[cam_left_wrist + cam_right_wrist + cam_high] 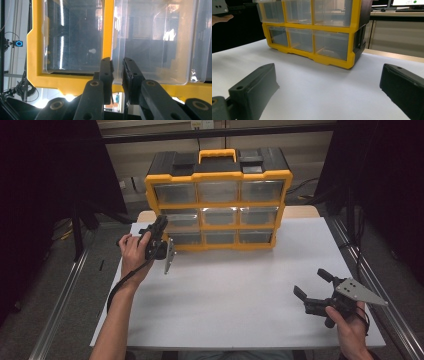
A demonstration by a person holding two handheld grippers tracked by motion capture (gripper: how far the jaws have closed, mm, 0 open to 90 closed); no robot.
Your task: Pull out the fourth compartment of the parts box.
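You see the drawer cabinet from above; the left gripper view is very near it, the right gripper view farther.

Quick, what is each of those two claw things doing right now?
Left gripper: jaws shut on the clear drawer's edge, in the yellow organizer.
Right gripper: jaws open, holding nothing, above the table.

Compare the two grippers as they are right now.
The left gripper has its jaws shut, pinching a clear drawer's front edge on the yellow organizer; the right gripper stands wide open and holds nothing. The left is at the cabinet; the right is over the white table. Both are hand-held with black jaws.
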